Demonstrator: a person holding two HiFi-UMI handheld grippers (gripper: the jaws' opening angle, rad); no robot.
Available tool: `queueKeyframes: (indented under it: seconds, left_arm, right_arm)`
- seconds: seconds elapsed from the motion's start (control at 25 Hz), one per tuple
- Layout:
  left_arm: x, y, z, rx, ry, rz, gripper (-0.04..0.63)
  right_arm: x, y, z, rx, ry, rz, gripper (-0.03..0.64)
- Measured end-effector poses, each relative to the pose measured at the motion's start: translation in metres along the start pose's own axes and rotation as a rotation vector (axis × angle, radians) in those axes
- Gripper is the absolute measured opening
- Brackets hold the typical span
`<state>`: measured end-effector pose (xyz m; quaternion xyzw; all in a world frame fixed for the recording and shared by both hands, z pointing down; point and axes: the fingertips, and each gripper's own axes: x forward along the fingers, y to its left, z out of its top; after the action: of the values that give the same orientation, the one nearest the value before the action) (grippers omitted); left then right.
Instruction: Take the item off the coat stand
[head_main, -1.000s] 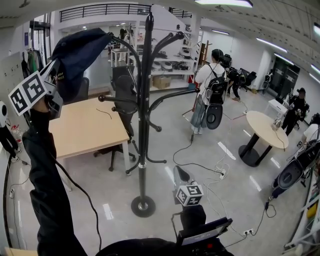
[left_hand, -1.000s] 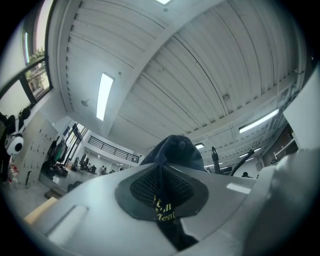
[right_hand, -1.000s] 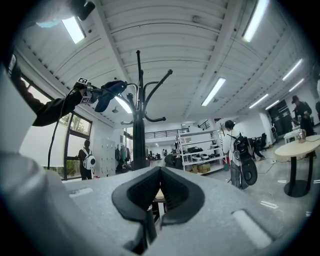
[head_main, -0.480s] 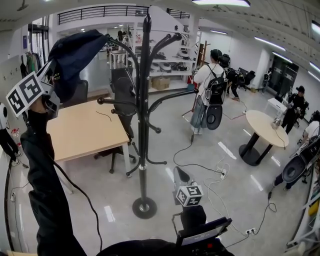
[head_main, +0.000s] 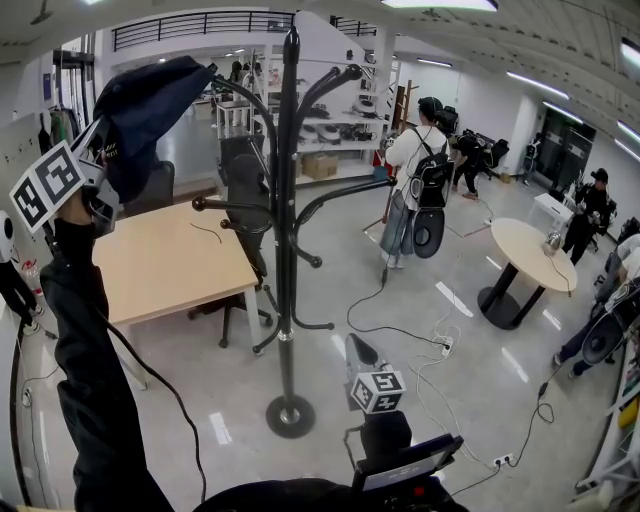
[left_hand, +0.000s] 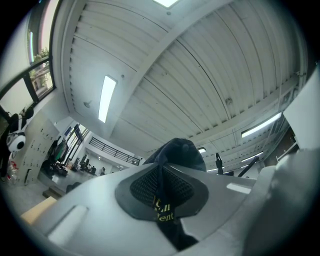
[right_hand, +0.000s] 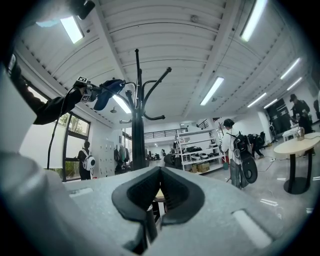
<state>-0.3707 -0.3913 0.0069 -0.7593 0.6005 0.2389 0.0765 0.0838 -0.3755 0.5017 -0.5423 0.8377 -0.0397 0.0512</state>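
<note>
A black coat stand (head_main: 287, 230) rises from a round base on the floor at the centre of the head view and shows again in the right gripper view (right_hand: 137, 115). High at the left, my left gripper (head_main: 108, 150) is shut on a dark navy cap (head_main: 150, 105) with yellow lettering, right beside the tip of the stand's upper left hook (head_main: 228, 85). I cannot tell whether the cap still touches the hook. In the left gripper view the cap (left_hand: 179, 152) is pinched between the pads of the left gripper (left_hand: 161, 187). My right gripper (head_main: 358, 352) is low, in front of the stand, shut and empty (right_hand: 160, 192).
A wooden table (head_main: 170, 260) and a dark office chair (head_main: 245, 195) stand left of and behind the stand. A person with a backpack (head_main: 420, 170) stands beyond it, with shelves behind. A round table (head_main: 530, 255) is at the right. Cables (head_main: 405, 335) trail over the floor.
My left gripper with the cap has drifted slightly to the left, away from the stand. The right gripper has stayed where it was.
</note>
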Motion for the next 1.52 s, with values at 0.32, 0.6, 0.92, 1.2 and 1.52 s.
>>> queueKeyframes:
  seconds: [0.32,0.6,0.92,1.2,1.52]
  left_arm:
    - [-0.001,0.006,0.004,-0.031,-0.021,0.001,0.015]
    - [-0.011,0.014,0.008,-0.004,-0.017,0.021,0.015]
    - [-0.027,0.008,0.017,0.029,-0.018,0.004,0.015]
    - [-0.030,0.000,0.032,0.027,-0.043,-0.002,0.015]
    - [-0.038,0.002,0.036,0.047,-0.054,0.008,0.014]
  right_arm:
    - [0.003,0.002,-0.001,0.002,0.001,0.003,0.002]
    - [0.004,0.000,0.000,0.006,-0.001,0.004,0.002]
    - [0.012,0.019,-0.001,0.009,0.006,0.050,0.002]
    - [0.013,0.024,-0.001,0.012,0.002,0.062,0.002]
    - [0.013,0.019,0.000,0.007,-0.003,0.057,0.002]
